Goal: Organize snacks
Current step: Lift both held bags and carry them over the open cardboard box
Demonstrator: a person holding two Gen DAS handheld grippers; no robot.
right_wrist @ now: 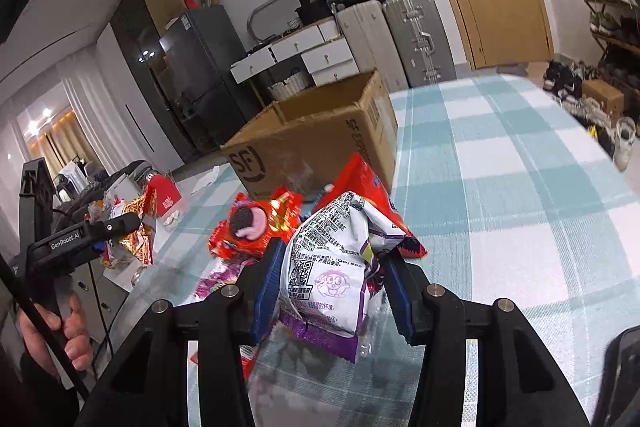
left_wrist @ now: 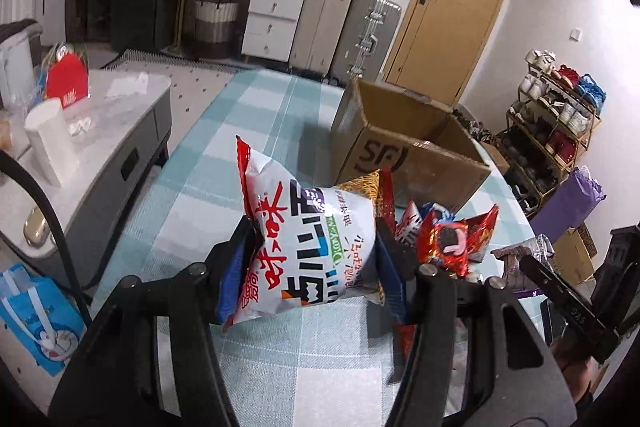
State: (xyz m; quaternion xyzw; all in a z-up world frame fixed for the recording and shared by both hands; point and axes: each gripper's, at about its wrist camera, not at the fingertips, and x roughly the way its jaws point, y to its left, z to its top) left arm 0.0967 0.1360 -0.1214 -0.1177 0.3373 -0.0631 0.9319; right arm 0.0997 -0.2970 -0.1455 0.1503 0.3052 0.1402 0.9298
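My left claw [left_wrist: 310,255] pinches a white-and-red noodle packet [left_wrist: 308,247], my right claw [right_wrist: 332,277] a white-and-purple snack bag [right_wrist: 336,267], both lifted clear for the open cardboard box [right_wrist: 320,139]

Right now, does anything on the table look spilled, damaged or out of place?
Nothing is spilled or torn. The loose snack packets lie in a jumbled heap on the checked tablecloth beside the open cardboard box, not in it. Each gripper's jaws pinch one packet, creasing it: white-and-red left, white-and-purple right.
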